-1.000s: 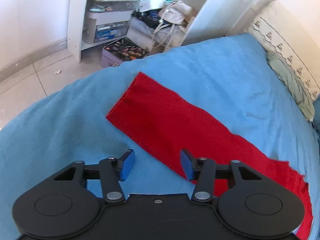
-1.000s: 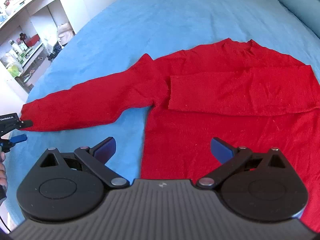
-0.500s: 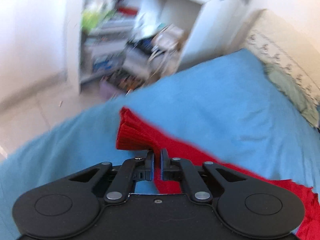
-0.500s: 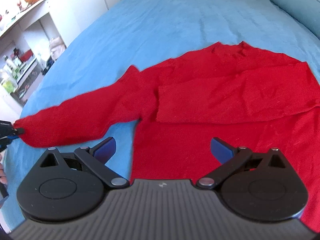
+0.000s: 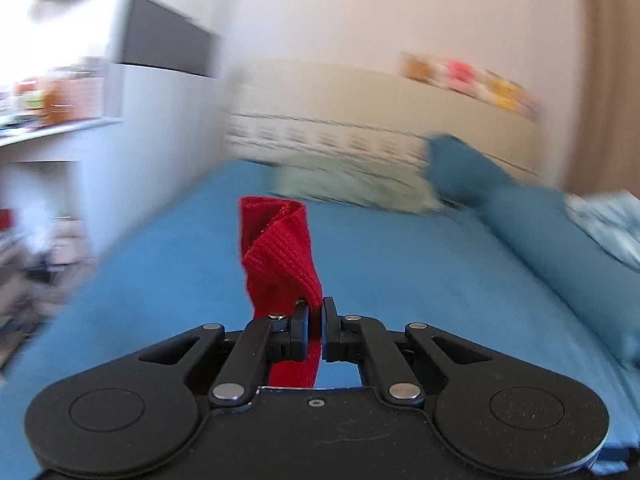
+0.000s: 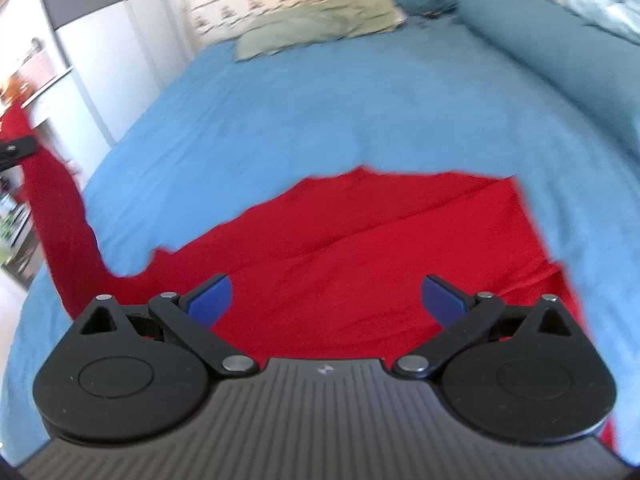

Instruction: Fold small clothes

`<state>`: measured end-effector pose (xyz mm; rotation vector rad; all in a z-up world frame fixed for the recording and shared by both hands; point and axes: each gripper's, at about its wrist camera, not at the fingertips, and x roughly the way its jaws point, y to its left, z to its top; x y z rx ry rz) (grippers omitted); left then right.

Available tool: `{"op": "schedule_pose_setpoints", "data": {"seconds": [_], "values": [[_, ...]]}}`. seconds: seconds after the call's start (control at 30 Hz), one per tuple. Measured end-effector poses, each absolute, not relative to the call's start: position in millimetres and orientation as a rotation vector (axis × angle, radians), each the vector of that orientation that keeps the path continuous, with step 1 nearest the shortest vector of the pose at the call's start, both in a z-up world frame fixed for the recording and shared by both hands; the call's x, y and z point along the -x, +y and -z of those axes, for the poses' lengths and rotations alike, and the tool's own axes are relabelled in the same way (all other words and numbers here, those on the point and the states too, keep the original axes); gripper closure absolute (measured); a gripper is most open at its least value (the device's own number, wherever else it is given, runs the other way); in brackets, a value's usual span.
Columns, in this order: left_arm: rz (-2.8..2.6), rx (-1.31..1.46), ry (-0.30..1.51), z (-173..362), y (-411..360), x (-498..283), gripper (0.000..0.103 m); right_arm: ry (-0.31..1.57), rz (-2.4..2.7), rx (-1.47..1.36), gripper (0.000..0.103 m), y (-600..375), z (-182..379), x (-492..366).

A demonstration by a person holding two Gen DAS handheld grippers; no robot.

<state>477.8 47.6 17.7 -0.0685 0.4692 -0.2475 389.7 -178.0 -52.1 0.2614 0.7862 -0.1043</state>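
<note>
the left gripper [image 5: 315, 314], open a second ago, now has its jaws clamped on the red sweater's sleeve cuff [image 5: 280, 256], lifted off the bed [image 6: 320, 112]. the right gripper [image 6: 324, 300] hovers, jaws apart. the sleeve fold looks underway.

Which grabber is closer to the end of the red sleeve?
Left. The left gripper is clamped on the sleeve end; the right gripper hangs open over the sweater body, apart from it.
</note>
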Motion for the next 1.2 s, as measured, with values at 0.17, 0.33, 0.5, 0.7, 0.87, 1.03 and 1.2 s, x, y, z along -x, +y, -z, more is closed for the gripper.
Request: {"op": "schedule_pose_setpoints", "data": {"seconds": [0.17, 0.33, 0.5, 0.7, 0.87, 1.03, 1.2], "values": [[0.373, 0.023, 0.638, 52, -75, -479, 0.098, 0.799, 0.158, -0.254, 0.0, -253, 51, -387], [0.419, -0.097, 0.794, 135, -145, -471, 0.097, 0.849, 0.178, -0.231, 0.0, -316, 83, -388], [0.409, -0.185, 0.835, 173, -167, -463, 0.084, 0.912, 0.151, -0.288, 0.0, -356, 126, -394], [0.397, -0.194, 0.817, 156, -153, -445, 0.043, 0.919, 0.067, -0.405, 0.0, -362, 143, -404], [0.234, -0.224, 0.792, 132, -89, -433, 0.031, 0.945, -0.017, -0.429, 0.0, -323, 142, -428], [0.028, -0.233, 0.824, 139, -12, -434, 0.03, 0.954, -0.06, -0.45, 0.003, -286, 156, -448], [-0.098, -0.16, 0.925, 168, 38, -444, 0.03, 0.945, 0.0, -0.442, 0.03, -258, 177, -466]]}}
